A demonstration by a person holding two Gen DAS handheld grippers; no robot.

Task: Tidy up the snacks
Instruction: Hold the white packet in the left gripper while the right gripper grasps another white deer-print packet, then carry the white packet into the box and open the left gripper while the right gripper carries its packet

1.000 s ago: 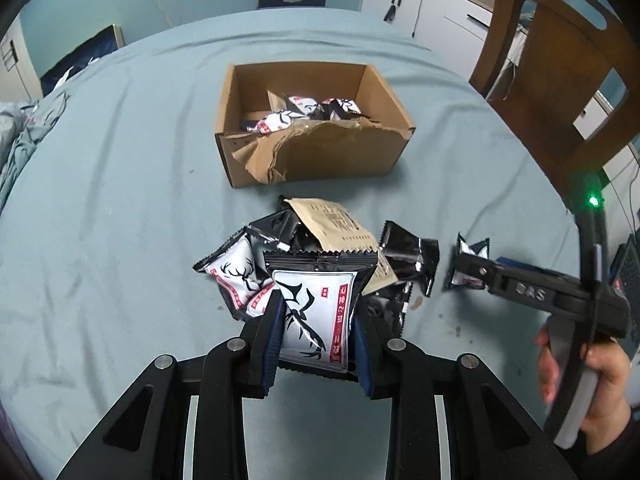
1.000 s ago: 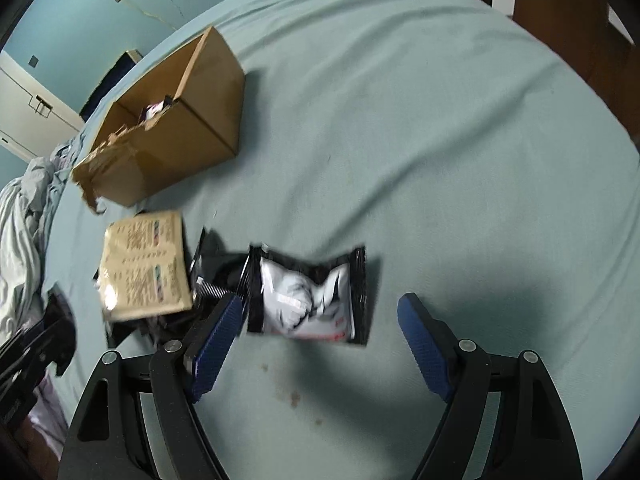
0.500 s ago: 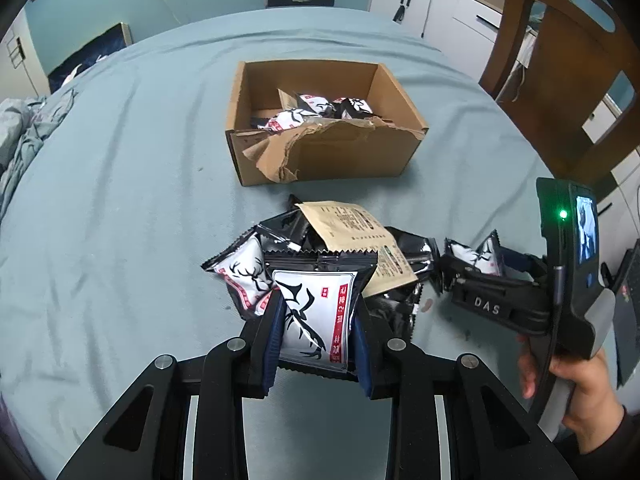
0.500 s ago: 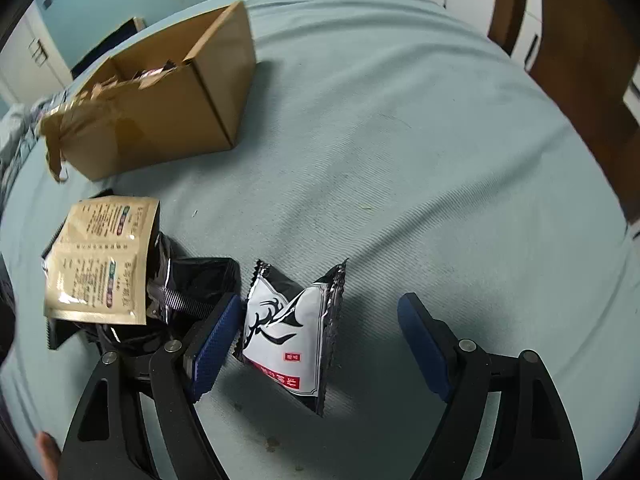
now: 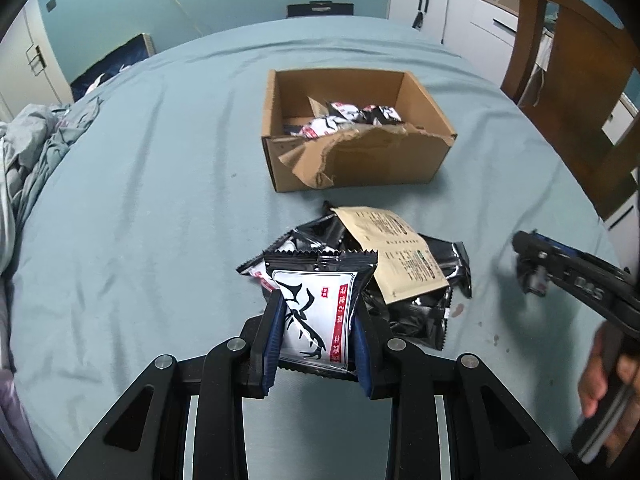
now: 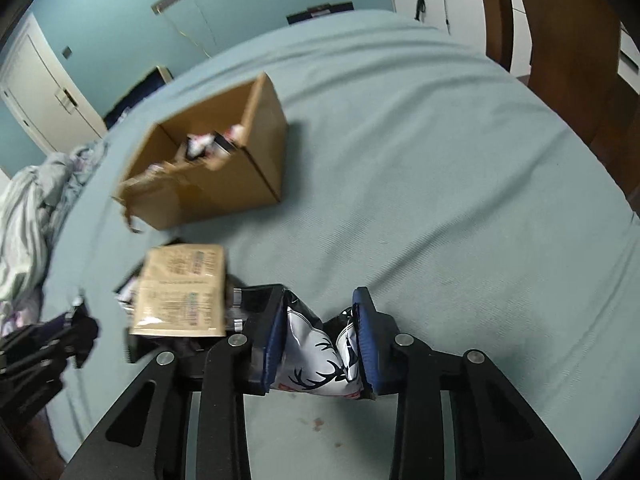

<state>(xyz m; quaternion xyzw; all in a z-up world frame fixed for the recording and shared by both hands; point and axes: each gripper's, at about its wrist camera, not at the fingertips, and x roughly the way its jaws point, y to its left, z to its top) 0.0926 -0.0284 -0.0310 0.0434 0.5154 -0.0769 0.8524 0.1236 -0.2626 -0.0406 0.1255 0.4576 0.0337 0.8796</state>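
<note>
My left gripper (image 5: 318, 332) is shut on a black-and-white snack packet with a deer print (image 5: 316, 320), held just above a pile of snack packets (image 5: 416, 280) topped by a tan packet (image 5: 396, 252). My right gripper (image 6: 320, 344) is shut on another deer-print snack packet (image 6: 320, 364), crumpled between the pads. It also shows in the left wrist view (image 5: 532, 268), to the right of the pile. An open cardboard box (image 5: 352, 160) with a torn front flap holds several packets; it also shows in the right wrist view (image 6: 208, 164).
The table has a light blue cloth (image 5: 140, 200). A wooden chair (image 5: 580, 92) stands at the right. Crumpled cloth (image 5: 28, 152) lies at the left edge. White cabinets (image 5: 452, 16) stand behind.
My right gripper closed on the packet that lay between its open fingers and lifted it. My left gripper kept its packet and rose slightly.
</note>
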